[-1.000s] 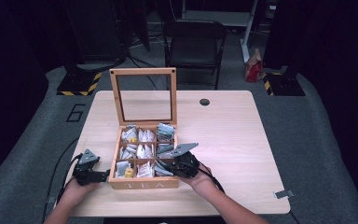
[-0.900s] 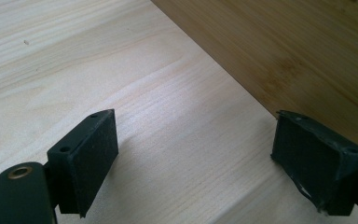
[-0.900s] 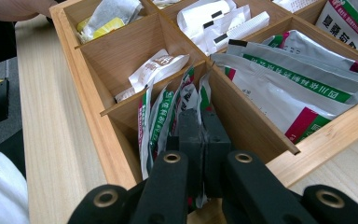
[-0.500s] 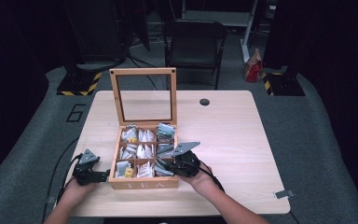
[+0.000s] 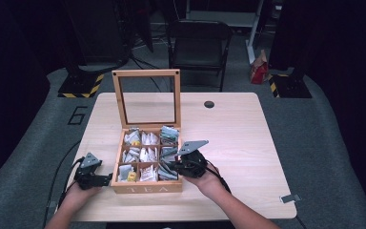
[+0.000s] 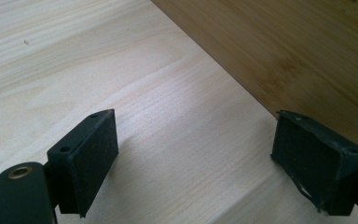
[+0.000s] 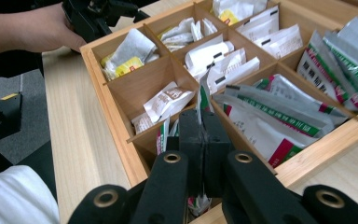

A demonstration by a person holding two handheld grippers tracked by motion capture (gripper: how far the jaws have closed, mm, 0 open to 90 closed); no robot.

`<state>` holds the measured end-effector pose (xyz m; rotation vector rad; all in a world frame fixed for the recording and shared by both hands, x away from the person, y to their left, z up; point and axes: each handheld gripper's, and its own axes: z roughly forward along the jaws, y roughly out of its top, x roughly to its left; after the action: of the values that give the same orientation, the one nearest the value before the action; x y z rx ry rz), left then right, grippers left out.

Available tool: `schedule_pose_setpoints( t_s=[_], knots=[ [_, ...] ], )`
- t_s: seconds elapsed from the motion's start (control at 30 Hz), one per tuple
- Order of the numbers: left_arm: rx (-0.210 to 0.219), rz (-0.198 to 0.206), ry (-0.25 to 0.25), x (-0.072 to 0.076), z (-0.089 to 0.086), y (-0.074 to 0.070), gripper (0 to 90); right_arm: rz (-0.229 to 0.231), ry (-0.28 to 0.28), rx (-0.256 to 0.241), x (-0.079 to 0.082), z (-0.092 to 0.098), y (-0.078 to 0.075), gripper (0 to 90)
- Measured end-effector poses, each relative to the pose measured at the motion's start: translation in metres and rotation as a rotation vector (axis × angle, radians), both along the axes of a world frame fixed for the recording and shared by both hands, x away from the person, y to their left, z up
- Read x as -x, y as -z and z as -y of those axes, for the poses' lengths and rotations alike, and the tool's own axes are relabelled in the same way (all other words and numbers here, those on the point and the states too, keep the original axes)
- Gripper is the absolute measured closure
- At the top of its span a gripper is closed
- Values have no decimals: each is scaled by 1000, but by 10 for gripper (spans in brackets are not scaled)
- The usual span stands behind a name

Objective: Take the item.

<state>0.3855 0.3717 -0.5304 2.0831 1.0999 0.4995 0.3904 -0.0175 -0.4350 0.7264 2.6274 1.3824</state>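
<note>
A wooden tea box (image 5: 145,188) stands open at the table's front centre, its glass-paned lid (image 5: 146,74) upright. Its compartments hold several tea packets (image 7: 270,121). My right gripper (image 5: 172,167) reaches over the box's front right compartment. In the right gripper view, this gripper (image 7: 204,140) is shut on a thin green-and-white tea packet (image 7: 201,95) that stands on edge. My left gripper (image 5: 106,179) rests on the table beside the box's left wall. In the left gripper view, my left gripper (image 6: 196,154) is open with bare tabletop between its jaws and the box wall (image 6: 307,46) beside it.
A black folding chair (image 5: 198,43) stands behind the table. A round dark grommet (image 5: 209,104) sits near the far edge and a small grey clip (image 5: 288,198) at the front right corner. The table's right half (image 5: 248,143) is bare wood.
My right gripper has edged slightly to the right over the box's front right compartment, still shut on the packet. The left gripper has not moved.
</note>
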Motion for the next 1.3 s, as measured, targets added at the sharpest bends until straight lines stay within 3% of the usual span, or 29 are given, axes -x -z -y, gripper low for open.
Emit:
schedule_pose_setpoints(
  t_s=[0.33,0.63,1.3],
  knots=[
    [0,-1,0,0,0,0,138,47,-16,-26,4,2,-22,896],
    [1,0,-1,0,0,0,138,48,-24,-48,6,3,-37,896],
    [5,-1,-2,0,0,0,138,70,9,-65,0,22,-49,896]
  ],
)
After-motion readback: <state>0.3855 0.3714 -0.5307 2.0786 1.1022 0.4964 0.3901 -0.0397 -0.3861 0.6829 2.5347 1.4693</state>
